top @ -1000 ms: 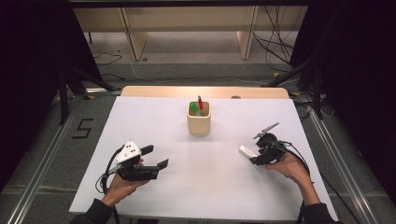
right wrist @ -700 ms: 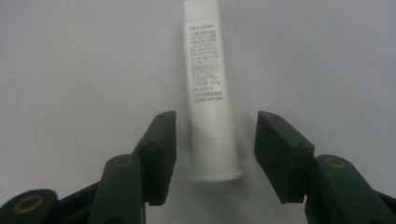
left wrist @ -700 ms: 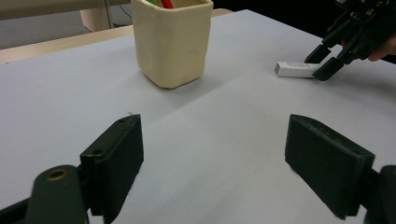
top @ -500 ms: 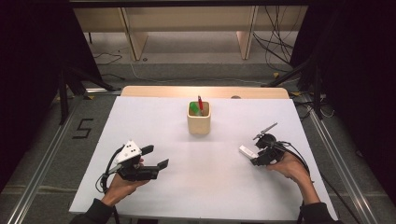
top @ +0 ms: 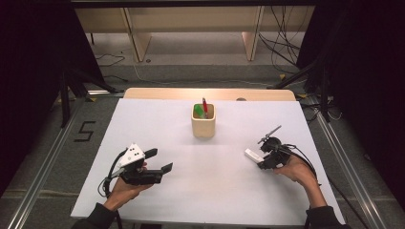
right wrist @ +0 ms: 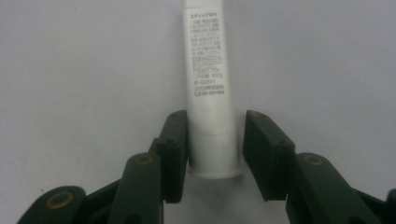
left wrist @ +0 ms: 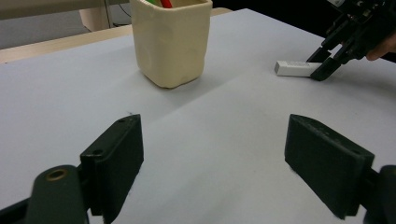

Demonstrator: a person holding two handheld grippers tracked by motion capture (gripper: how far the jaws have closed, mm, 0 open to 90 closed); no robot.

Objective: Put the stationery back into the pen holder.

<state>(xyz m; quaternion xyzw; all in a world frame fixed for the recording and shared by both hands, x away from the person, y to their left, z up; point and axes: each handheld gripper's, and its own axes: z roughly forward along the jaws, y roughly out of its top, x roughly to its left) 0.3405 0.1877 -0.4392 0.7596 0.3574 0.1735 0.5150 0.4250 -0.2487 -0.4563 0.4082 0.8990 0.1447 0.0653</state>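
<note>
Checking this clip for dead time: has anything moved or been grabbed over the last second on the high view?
Nothing visibly changed. The right gripper stays with its jaws around the end of the white tube lying on the table, the left gripper stays open over bare table, and the cup of pens has not moved.

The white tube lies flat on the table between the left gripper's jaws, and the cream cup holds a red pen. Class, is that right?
Not quite: the white tube lies between the right gripper's jaws, as the right gripper view shows. It does lie flat on the table, and the cream cup holds a red pen.
</note>
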